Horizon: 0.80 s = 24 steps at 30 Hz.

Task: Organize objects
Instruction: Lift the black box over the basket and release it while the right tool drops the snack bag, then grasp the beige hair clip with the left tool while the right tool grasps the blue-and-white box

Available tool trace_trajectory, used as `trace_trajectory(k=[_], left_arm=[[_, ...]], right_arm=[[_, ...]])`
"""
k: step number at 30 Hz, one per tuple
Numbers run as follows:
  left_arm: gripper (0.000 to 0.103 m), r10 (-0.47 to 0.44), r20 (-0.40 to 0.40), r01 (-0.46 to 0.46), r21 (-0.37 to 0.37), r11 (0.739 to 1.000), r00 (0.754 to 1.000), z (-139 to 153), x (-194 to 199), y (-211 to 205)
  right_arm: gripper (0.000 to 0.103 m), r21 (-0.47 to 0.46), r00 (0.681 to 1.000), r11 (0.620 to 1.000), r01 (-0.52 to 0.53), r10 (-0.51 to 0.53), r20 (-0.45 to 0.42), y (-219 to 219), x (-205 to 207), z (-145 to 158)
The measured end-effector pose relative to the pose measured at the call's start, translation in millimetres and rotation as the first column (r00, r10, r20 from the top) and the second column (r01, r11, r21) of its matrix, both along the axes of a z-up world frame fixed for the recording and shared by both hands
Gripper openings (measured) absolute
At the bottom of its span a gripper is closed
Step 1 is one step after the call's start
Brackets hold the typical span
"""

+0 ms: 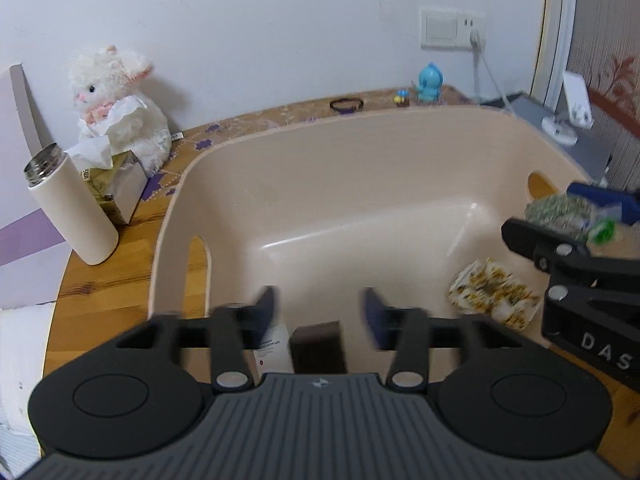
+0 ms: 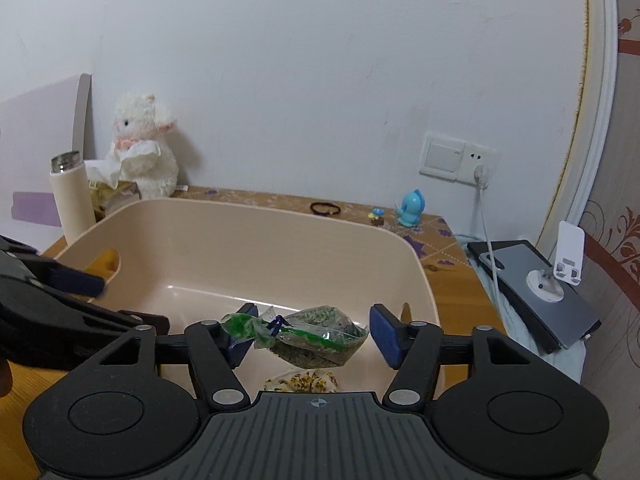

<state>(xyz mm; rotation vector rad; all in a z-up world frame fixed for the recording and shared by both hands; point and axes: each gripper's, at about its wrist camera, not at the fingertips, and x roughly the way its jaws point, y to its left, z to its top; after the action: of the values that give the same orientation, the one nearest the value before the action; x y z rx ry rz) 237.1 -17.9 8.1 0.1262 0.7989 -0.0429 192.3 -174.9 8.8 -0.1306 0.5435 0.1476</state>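
Note:
A beige plastic bin [image 1: 360, 152] [image 2: 208, 248] stands on the wooden table. My left gripper [image 1: 320, 312] is open over the bin's near side, above a dark brown box [image 1: 318, 346] and a white card [image 1: 274, 348] in the bin. My right gripper [image 2: 312, 338] is open over the bin's right part; a clear bag of green dried herbs [image 2: 316, 336] [image 1: 560, 212] hangs between its fingers, touching the left finger only. A packet of yellow dried flowers [image 1: 494, 298] [image 2: 302, 383] lies on the bin floor below it.
A white thermos [image 1: 72, 208] [image 2: 72, 200], a tissue box [image 1: 120, 188] and a white plush rabbit [image 1: 120, 104] [image 2: 144, 148] stand left of the bin. A hair tie [image 1: 346, 104], small figures [image 1: 428, 84] and a wall socket [image 2: 460, 158] are behind. A tablet with stand [image 2: 536, 288] lies right.

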Motion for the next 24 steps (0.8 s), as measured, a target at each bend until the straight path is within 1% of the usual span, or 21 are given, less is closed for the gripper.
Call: trace_trajectory(k=[1, 5, 9, 11, 13, 14, 16, 17, 21, 24], left_arm=[[0.073, -0.001, 0.010, 0.001, -0.012, 1.000, 1.000, 4.8, -3.6, 1.8], [0.073, -0.004, 0.040, 0.005, -0.016, 1.000, 0.999, 22.1, -18.0, 7.8], [0.075, -0.007, 0.064, 0.008, -0.009, 1.000, 0.998, 34.4, -37.1, 15.2], [0.076, -0.016, 0.070, 0.017, -0.011, 1.000, 0.997, 39.2, -47.4, 19.0], [0.077, -0.026, 0.073, 0.026, -0.010, 1.000, 0.997, 41.0, -57.5, 21.9], [0.077, -0.034, 0.074, 0.034, -0.006, 0.999, 0.997, 40.9, -63.7, 23.2], [0.085, -0.045, 0.077, 0.044, 0.006, 0.999, 0.996, 38.2, -73.1, 25.0], [0.086, -0.048, 0.077, 0.048, 0.011, 0.999, 0.996, 35.8, -78.6, 25.8], [0.086, -0.065, 0.054, 0.064, 0.027, 0.998, 0.996, 23.3, -93.5, 31.2], [0.086, -0.073, 0.009, 0.073, 0.009, 0.997, 0.997, 10.5, -98.9, 38.2]], right_arm=[[0.068, 0.002, 1.000, 1.000, 0.001, -0.001, 0.007, -1.4, -2.7, 3.6], [0.077, 0.010, 0.999, 1.000, 0.000, 0.000, 0.042, -4.9, -19.5, 18.1], [0.081, 0.009, 0.998, 1.000, -0.005, 0.004, 0.069, -8.0, -37.9, 29.2], [0.087, 0.009, 0.997, 1.000, -0.009, 0.008, 0.074, -9.1, -47.4, 31.4], [0.087, 0.008, 0.997, 1.000, -0.015, 0.014, 0.072, -9.8, -56.4, 31.4], [0.088, 0.007, 0.997, 1.000, -0.017, 0.017, 0.069, -10.0, -60.3, 31.1], [0.088, 0.005, 0.998, 1.000, -0.022, 0.022, 0.060, -10.6, -67.8, 28.0], [0.089, 0.005, 0.998, 1.000, -0.024, 0.023, 0.054, -11.1, -70.4, 25.9], [0.090, -0.009, 0.999, 1.000, -0.029, 0.029, 0.014, -12.1, -77.7, 12.4], [0.090, -0.004, 0.999, 1.000, -0.027, 0.027, -0.028, -13.5, -79.4, -0.3]])
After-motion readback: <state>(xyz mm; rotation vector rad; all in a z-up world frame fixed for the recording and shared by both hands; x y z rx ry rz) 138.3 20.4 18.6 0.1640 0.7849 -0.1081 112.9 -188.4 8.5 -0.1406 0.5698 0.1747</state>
